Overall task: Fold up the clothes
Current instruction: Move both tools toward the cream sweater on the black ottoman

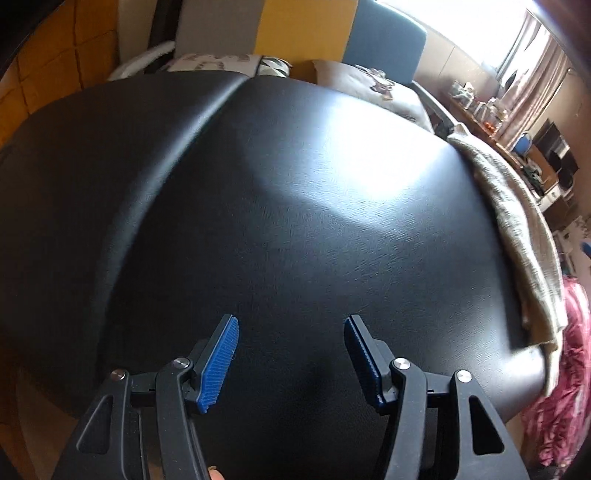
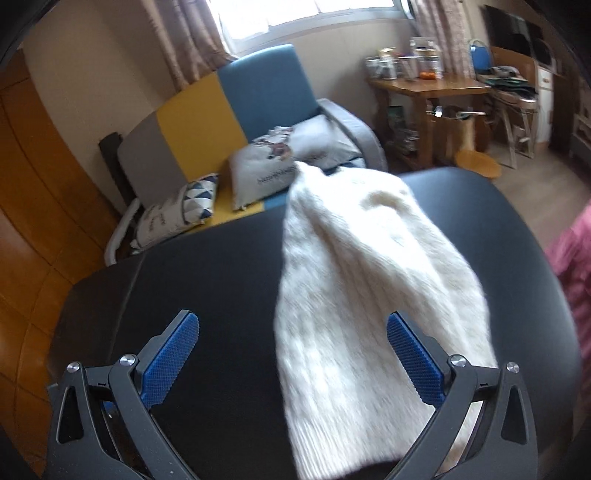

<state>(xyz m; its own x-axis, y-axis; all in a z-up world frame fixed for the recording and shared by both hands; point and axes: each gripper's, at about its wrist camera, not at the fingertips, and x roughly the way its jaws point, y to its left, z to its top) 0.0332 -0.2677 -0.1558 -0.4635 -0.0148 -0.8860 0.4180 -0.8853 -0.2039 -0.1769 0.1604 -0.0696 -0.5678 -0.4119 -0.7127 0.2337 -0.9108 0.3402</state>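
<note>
On the black padded table (image 2: 221, 280) lies a cream knitted sweater (image 2: 354, 295), spread lengthwise toward its far edge, with its near end reaching down between the fingers of the right gripper (image 2: 291, 354). That gripper hangs above the table with its jaws spread wide and nothing between the blue pads (image 2: 173, 354); the right-hand pad sits over the sweater's edge, though whether it touches the knit cannot be told.

In the left wrist view the left gripper (image 1: 291, 354) is likewise released, its jaws apart and holding nothing, poised over a bare stretch of the table (image 1: 295, 221). From there the sweater (image 1: 517, 236) shows as a long strip along the table's right edge, well apart from that gripper. A seam runs across the table's padding on the left.

Beyond the table stands a sofa (image 2: 236, 110) with grey, yellow and blue back panels and several cushions (image 2: 273, 166) on it. A wooden side table (image 2: 428, 92) crowded with jars stands by the curtained window (image 2: 295, 14). Pink patterned cloth (image 1: 561, 369) shows at the right border of both views.
</note>
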